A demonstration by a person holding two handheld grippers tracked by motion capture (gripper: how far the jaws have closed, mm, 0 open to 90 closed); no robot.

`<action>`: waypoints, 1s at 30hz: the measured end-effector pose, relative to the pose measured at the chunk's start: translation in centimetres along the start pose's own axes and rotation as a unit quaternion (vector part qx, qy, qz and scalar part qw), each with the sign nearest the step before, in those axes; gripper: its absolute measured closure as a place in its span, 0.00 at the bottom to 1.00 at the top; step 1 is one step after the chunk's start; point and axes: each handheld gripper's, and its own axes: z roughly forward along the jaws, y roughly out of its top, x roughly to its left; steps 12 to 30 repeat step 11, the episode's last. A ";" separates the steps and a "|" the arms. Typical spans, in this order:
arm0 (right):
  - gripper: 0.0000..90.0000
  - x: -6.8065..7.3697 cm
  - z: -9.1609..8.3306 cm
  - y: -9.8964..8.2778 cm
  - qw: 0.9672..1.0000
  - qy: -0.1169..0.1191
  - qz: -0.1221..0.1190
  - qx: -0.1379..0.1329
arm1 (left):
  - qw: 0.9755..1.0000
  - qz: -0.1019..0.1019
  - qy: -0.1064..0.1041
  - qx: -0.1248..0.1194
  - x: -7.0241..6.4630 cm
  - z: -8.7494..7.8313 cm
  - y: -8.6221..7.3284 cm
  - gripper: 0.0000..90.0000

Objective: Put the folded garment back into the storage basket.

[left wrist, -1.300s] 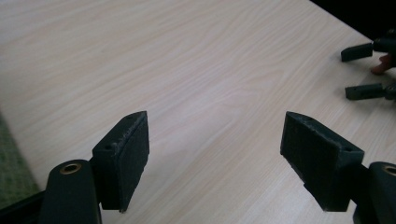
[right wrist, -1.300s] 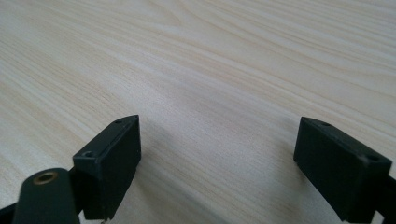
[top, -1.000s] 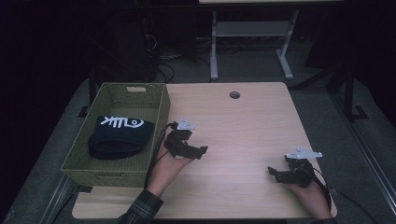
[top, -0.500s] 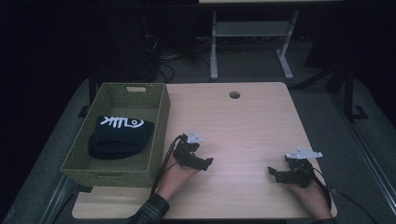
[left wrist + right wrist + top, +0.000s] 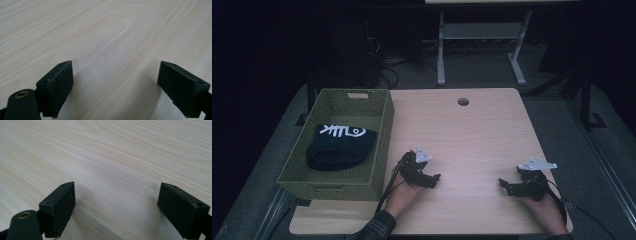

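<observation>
Near the front edge, the left tool (image 5: 424, 177) and right tool (image 5: 512, 186) are resting low over bare worktop (image 5: 472, 135), well apart, with open wood lying between and beyond them. Both tools are standing spread, pinching nothing. Farther left, the basket (image 5: 382, 130) is sitting along the worktop's side, a black hat (image 5: 339, 147) lying inside. Dark floor is stretching behind.

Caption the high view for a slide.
Both grippers, left and right, rest open on the wooden table; black beanie in green basket.
</observation>
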 end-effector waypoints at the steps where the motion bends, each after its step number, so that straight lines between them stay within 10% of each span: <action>1: 0.16 0.0 0.0 0.0 1.000 0.000 0.000 0.000 | 1.000 0.004 0.001 -0.001 0.1 0.0 -0.1 0.14; 30: 0.16 0.0 0.0 0.0 1.000 0.000 0.001 0.000 | 1.000 0.004 0.001 0.000 0.0 -0.1 -0.1 0.14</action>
